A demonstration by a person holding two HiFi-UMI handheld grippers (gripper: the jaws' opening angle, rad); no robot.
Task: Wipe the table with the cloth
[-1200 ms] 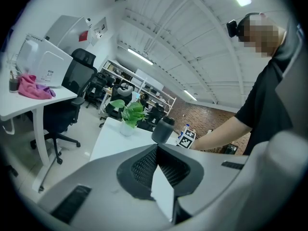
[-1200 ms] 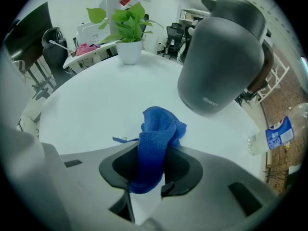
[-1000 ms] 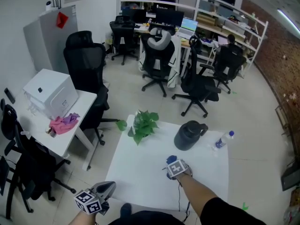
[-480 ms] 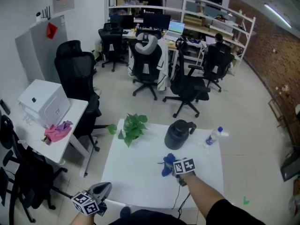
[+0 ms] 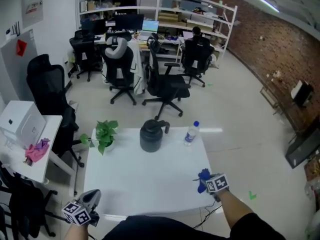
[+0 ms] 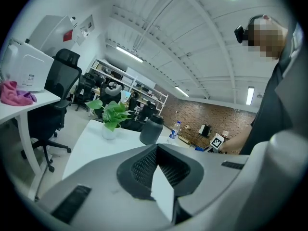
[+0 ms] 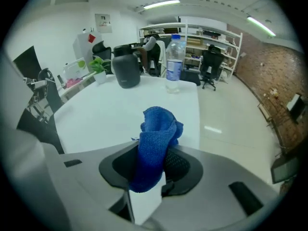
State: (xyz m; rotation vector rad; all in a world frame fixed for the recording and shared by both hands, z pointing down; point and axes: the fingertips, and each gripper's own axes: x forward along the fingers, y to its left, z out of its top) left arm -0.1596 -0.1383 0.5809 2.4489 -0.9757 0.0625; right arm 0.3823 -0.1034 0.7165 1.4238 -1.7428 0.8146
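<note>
Right gripper (image 7: 153, 174) with blue cloth (image 7: 158, 134) at table (image 7: 103, 117) edge

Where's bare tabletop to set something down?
Free: middle and near half of the white table, bounded by the far-edge row. Crowded: that row, green potted plant, dark grey jug, clear plastic bottle. The right gripper grips the blue cloth by the near right corner.

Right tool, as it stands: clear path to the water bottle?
Likely yes. Only bare table lies between the right tool and the water bottle. But it is shut on the blue cloth, so no grasp.
</note>
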